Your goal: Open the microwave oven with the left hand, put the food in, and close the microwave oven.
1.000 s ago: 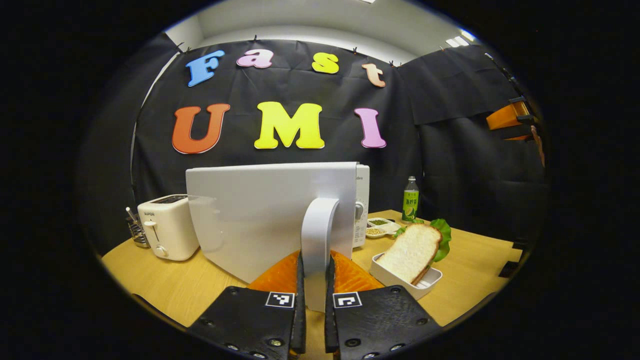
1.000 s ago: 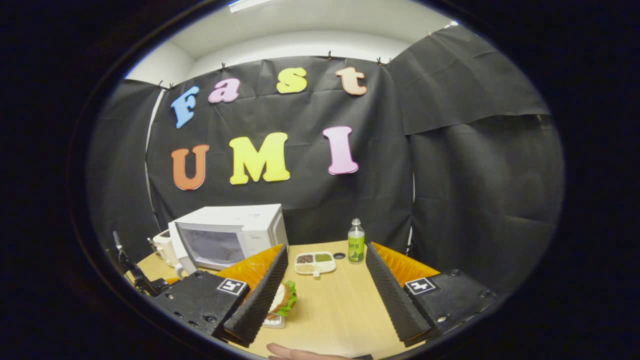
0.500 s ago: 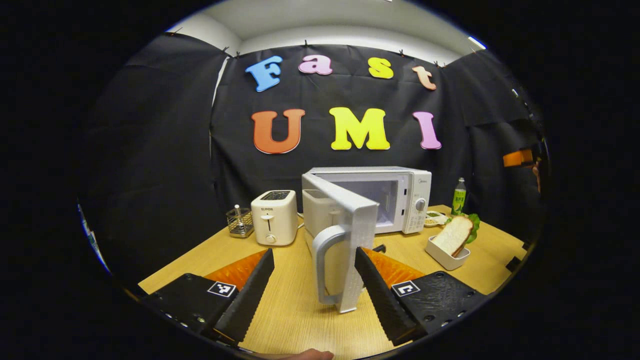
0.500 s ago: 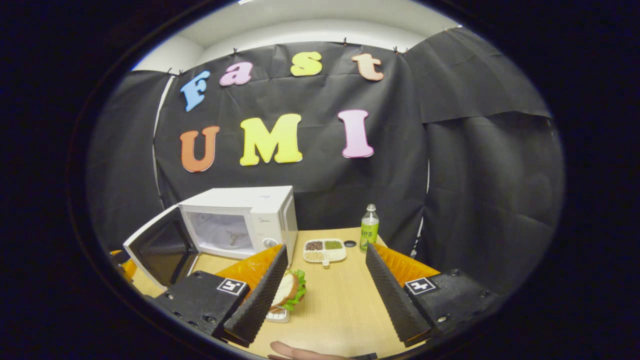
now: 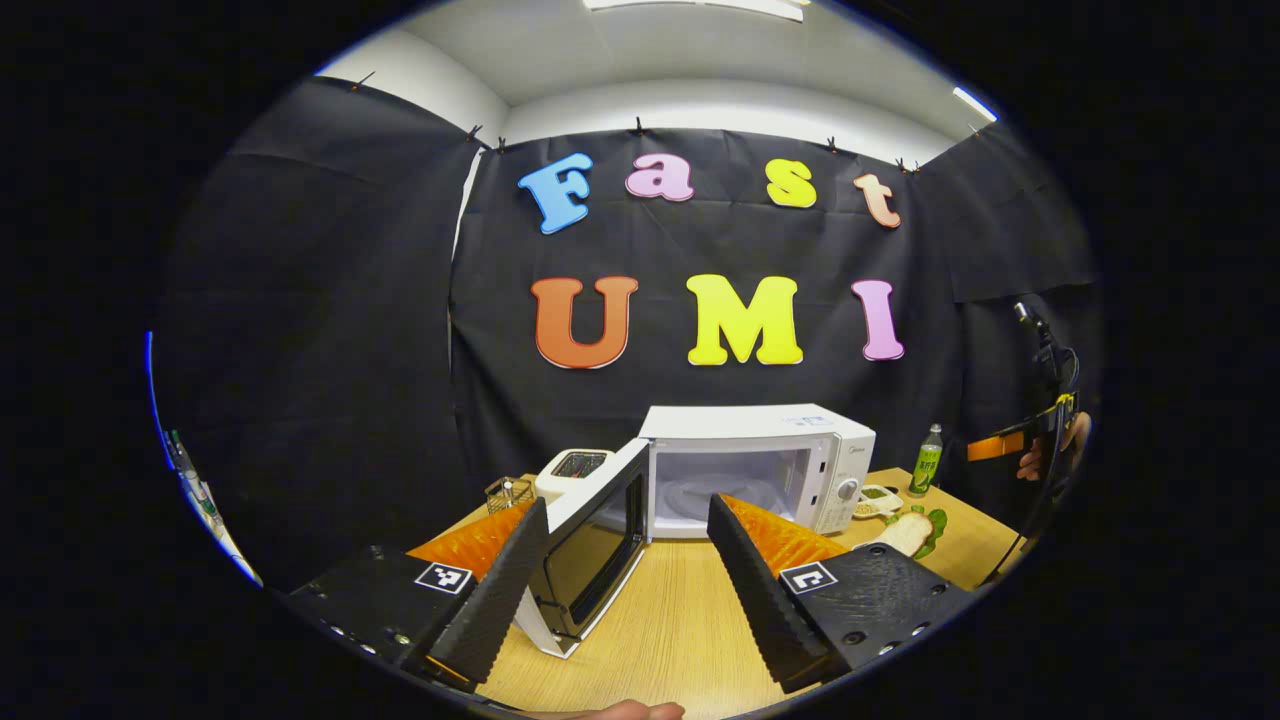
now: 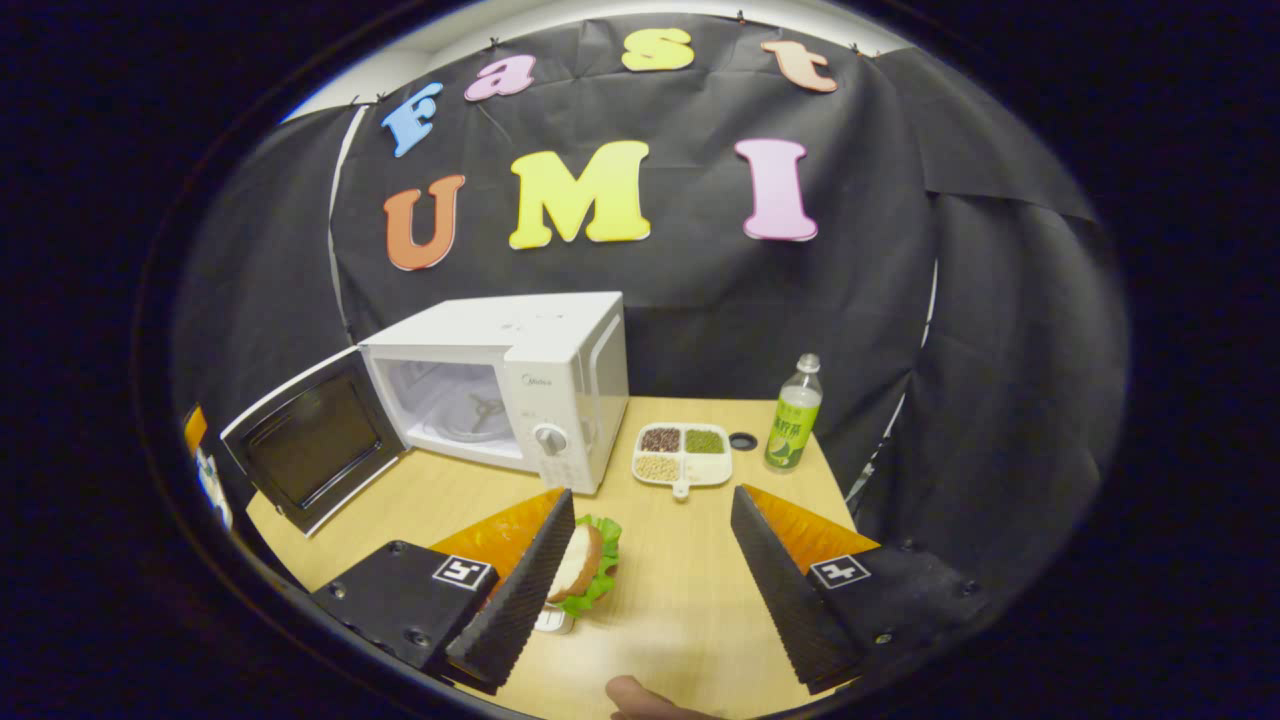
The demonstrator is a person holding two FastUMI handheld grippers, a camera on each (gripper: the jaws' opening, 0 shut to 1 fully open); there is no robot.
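Sandwich [image 6: 583, 566] just beside right gripper [image 6: 650, 590]'s spread, empty fingers; left gripper [image 5: 628, 590] likewise spread.

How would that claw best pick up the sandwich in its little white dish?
Probably by the small white dish rather than the leaning bread-and-lettuce sandwich: its rim is firm, the bread soft. The open right gripper, hovering just beside it, could come from above and close across the dish's narrow width.

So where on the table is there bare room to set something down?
Bare wood lies ahead of the right gripper, between sandwich and table edge, and between open microwave door and microwave. Crowded: sectioned dish, bottle.
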